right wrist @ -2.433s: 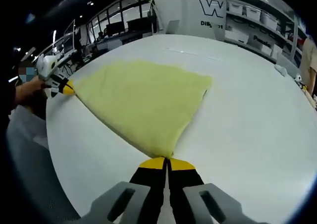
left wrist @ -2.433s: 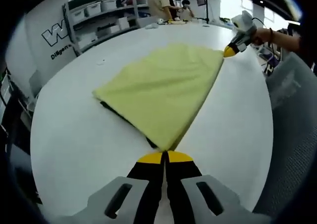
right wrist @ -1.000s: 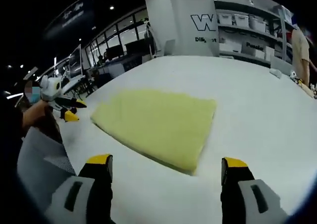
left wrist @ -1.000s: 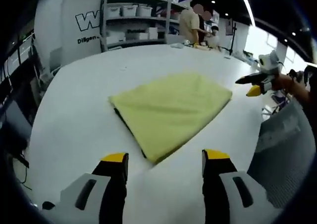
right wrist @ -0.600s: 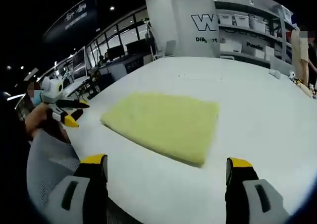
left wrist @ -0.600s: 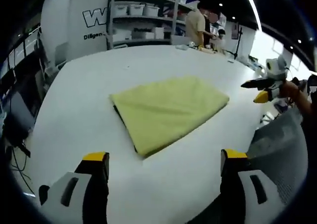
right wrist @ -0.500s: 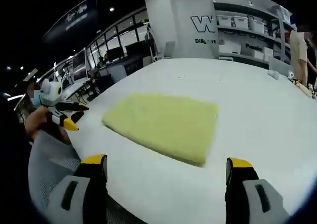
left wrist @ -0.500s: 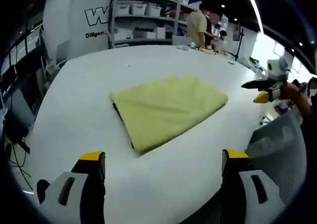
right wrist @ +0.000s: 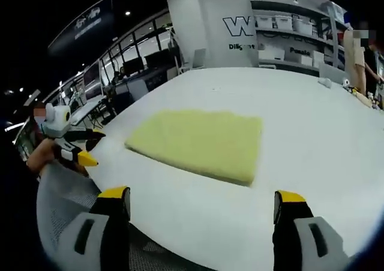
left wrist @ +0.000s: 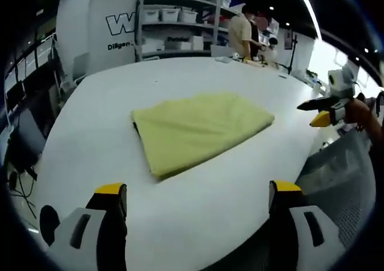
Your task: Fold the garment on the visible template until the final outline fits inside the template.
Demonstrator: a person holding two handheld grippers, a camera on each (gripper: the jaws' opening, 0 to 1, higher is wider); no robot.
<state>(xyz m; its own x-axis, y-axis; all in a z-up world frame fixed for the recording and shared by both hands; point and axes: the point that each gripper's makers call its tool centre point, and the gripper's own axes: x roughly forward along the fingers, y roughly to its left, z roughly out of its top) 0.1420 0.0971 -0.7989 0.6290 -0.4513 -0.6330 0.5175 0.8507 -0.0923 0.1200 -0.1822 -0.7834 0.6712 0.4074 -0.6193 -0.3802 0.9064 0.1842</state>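
Both grippers have let go of the yellow garment (left wrist: 198, 130) and pulled back off its corners. Now the left gripper (left wrist: 195, 196) and right gripper (right wrist: 203, 202) hang wide open, holding nothing. The folded garment lies flat on the white table (left wrist: 90, 157), straight ahead of both jaw pairs and well apart from them, neither hand clearly nearer. A dark edge peeks out along the garment's left side.

A broad white surface (left wrist: 90, 133) with a rounded edge carries a folded pale yellow garment (left wrist: 195, 130) lying flat near its middle. A thin dark strip peeks out beneath the garment's left edge. Small items sit at the surface's far end, too small to identify.
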